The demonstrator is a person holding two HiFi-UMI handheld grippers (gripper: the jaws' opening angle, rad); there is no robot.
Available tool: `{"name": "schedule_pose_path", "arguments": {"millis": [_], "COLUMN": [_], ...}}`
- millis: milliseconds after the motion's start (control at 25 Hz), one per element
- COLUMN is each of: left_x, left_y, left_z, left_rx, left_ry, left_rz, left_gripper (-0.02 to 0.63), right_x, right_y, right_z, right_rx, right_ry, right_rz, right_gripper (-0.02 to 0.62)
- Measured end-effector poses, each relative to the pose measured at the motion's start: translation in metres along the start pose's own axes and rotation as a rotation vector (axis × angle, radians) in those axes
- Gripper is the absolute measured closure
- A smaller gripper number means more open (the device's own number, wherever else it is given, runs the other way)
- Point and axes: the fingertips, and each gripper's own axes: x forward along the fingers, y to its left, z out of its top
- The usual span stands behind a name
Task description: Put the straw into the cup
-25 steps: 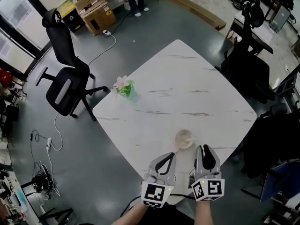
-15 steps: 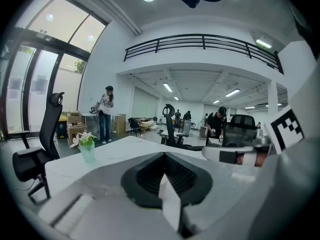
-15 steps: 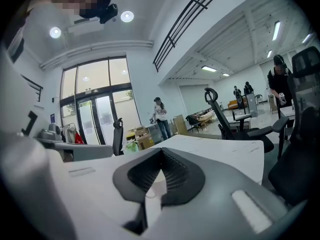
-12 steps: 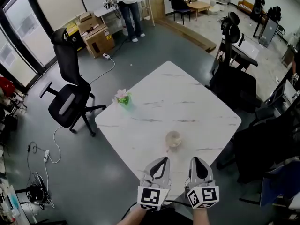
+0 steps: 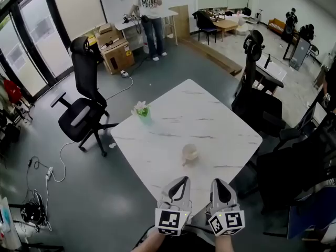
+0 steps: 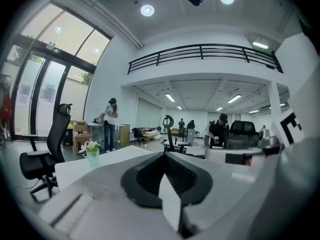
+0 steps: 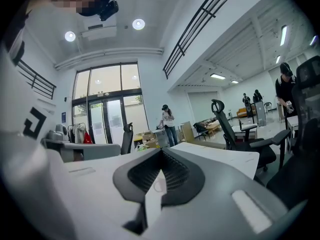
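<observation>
Head view: left gripper (image 5: pixel 180 181) and right gripper (image 5: pixel 218 184) held side by side, short of the cup (image 5: pixel 189 151), pointing toward it; cup upright on the table (image 5: pixel 220 135); straw too small to make out; left gripper view: jaws pressed together, nothing between them, held nearly level; right gripper view: jaws likewise pressed together and empty.

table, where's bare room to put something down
Most of the table is bare: the far half beyond the cup, and the right side between cup and edge. The flower vase takes the left corner. Tightest is the near corner, between the cup, the left gripper and the right gripper.
</observation>
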Motion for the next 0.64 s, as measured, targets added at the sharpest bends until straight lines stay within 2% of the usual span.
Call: {"name": "schedule_pose_path", "arguments": {"millis": [320, 640], "left_x": [-0.011, -0.011], "left_y": [-0.014, -0.014], "left_z": [0.021, 0.025], "left_rx": [0.022, 0.038], "left_ry": [-0.042, -0.055], "left_rz": [0.008, 0.020], "left_gripper": [0.604, 0.604], "right_x": [-0.008, -0.005], "right_y": [0.005, 0.006], "right_z": [0.022, 0.025], "right_rx": [-0.014, -0.015], "right_ry": [-0.052, -0.068], "right_rz": [0.039, 0.062], "right_gripper": [0.603, 0.603]}}
